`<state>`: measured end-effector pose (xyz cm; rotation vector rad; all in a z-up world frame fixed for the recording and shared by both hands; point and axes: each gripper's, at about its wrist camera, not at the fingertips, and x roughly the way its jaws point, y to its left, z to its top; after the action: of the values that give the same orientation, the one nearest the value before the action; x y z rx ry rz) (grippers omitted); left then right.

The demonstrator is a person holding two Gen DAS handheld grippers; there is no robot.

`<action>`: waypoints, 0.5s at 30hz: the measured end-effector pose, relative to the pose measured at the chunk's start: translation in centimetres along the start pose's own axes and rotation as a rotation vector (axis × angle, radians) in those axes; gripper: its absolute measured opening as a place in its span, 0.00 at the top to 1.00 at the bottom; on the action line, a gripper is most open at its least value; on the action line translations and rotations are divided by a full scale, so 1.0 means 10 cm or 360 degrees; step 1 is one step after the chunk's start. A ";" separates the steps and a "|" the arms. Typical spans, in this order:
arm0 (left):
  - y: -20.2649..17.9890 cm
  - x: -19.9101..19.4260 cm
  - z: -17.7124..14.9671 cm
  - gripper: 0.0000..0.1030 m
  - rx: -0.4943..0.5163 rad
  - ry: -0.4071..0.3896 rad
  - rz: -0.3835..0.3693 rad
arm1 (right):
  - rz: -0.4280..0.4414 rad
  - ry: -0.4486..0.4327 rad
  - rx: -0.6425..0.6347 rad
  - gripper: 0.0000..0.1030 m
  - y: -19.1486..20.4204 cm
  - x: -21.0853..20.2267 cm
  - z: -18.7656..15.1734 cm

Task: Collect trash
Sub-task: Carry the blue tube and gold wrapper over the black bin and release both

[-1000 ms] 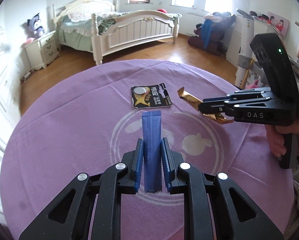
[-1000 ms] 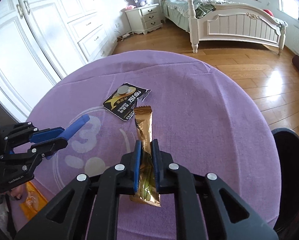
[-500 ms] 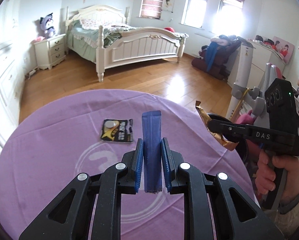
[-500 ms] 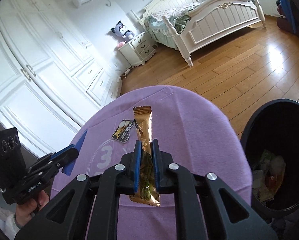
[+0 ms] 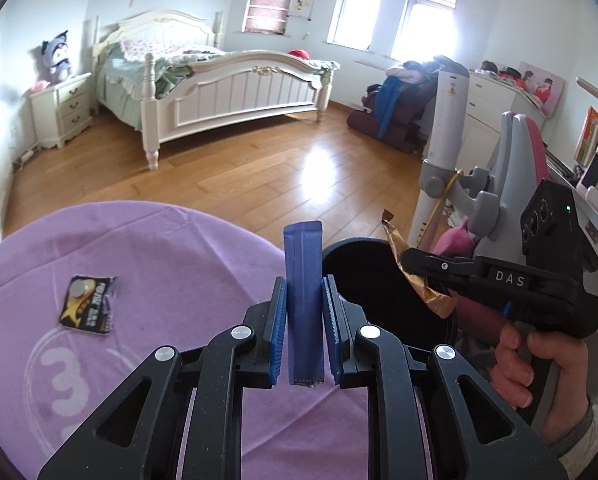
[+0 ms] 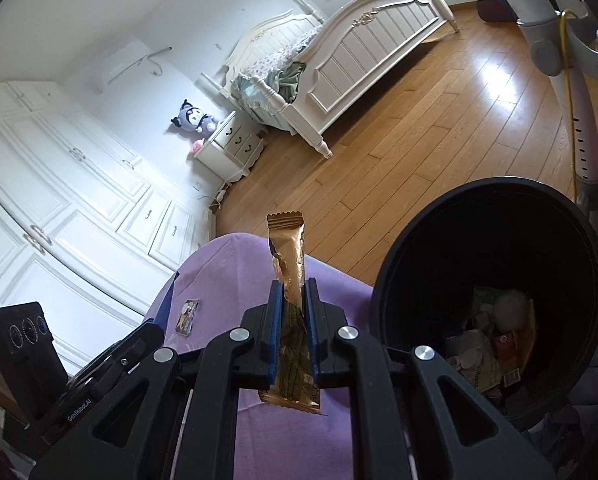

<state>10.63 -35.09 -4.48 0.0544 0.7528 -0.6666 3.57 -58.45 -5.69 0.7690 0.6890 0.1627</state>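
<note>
My left gripper (image 5: 303, 312) is shut on a blue wrapper (image 5: 303, 272) and holds it upright above the right edge of the purple table (image 5: 171, 264). My right gripper (image 6: 293, 316) is shut on a gold wrapper (image 6: 289, 260), just left of the black trash bin (image 6: 495, 280) that holds several scraps. In the left wrist view the right gripper (image 5: 409, 258) holds the gold wrapper (image 5: 399, 248) over the bin (image 5: 363, 276). A black-and-gold packet (image 5: 86, 304) lies flat on the table; it also shows in the right wrist view (image 6: 189, 316).
The table is round with a purple cloth printed with a white "3" (image 5: 61, 380). A white stand (image 5: 445, 152) and a pink chair (image 5: 515, 168) crowd the space behind the bin. A bed (image 5: 235, 88) stands across the wooden floor.
Both grippers have swung right, off the table middle toward the bin, each still holding its wrapper. The bin now fills more of the right wrist view.
</note>
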 end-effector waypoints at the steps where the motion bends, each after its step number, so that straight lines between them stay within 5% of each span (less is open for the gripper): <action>1: -0.05 0.05 0.00 0.82 0.0002 0.0008 -0.0014 | -0.0010 -0.0009 0.0009 0.88 -0.06 -0.02 0.01; 15: -0.61 0.74 0.06 0.81 0.0049 0.0120 -0.0128 | -0.0149 -0.0042 0.0183 0.85 -0.70 -0.11 0.09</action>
<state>11.42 -44.11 -7.70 0.0782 0.8202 -0.7559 2.51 -64.47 -9.46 0.8457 0.7122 0.0277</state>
